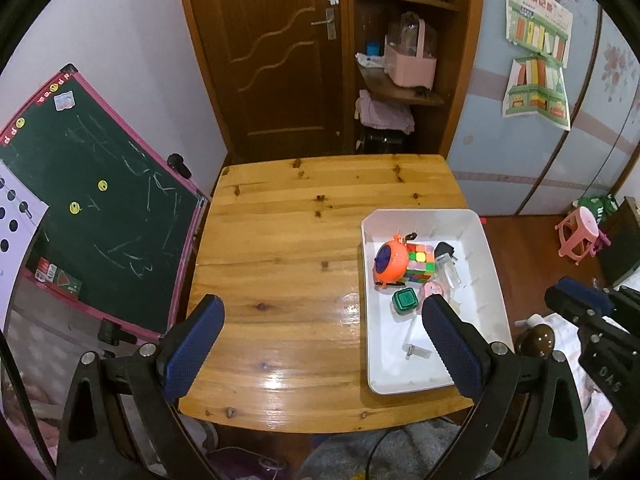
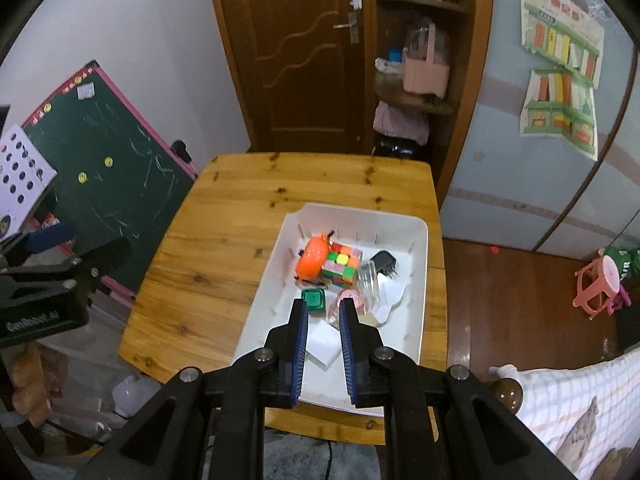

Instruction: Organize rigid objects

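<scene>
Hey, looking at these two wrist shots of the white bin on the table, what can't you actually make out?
- Pink round item: left wrist view, partly hidden by a left gripper finger; right wrist view, by the right gripper.
- Clear pieces beside the cube: transparent, shape unclear in both views.
- Orange clock: dial too small to read.
- White bin: near wall covered by fingers in the right wrist view.
</scene>
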A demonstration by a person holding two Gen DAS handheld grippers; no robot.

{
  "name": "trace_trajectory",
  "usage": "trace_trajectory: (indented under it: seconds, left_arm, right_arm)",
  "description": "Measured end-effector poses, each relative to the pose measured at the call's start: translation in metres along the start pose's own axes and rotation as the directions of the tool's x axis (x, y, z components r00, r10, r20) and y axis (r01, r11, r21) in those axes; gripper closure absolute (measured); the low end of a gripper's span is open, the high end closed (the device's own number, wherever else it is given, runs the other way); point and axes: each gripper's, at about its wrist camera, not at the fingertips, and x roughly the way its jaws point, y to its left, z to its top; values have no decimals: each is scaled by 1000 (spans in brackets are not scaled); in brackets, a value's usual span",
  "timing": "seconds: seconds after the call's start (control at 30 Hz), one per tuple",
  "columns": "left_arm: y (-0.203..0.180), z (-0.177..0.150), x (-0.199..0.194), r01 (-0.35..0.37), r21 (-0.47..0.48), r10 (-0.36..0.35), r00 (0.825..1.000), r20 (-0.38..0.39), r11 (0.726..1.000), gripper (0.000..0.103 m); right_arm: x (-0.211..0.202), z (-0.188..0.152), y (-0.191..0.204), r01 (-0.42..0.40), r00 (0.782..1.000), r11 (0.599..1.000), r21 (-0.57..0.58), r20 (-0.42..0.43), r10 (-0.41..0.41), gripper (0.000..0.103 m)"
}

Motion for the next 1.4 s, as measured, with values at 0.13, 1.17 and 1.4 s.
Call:
trace_trajectory:
  seconds: [0.13, 1.17, 1.4]
  left_arm:
    - [9, -3, -7, -7, -13, 8, 1000, 13, 1000, 3]
    - [41, -16, -23, -31, -72, 36, 997, 69, 997, 3]
    - [41, -17, -23, -42, -77, 47, 996, 69, 996, 3]
  right_arm:
    - [-17, 4, 8, -8, 1000, 999, 36, 19, 7, 79]
    - [-50, -9, 51, 66, 988, 993, 94, 132, -79, 73]
    - [-49, -6, 51, 65, 989, 994, 91, 124, -76, 73]
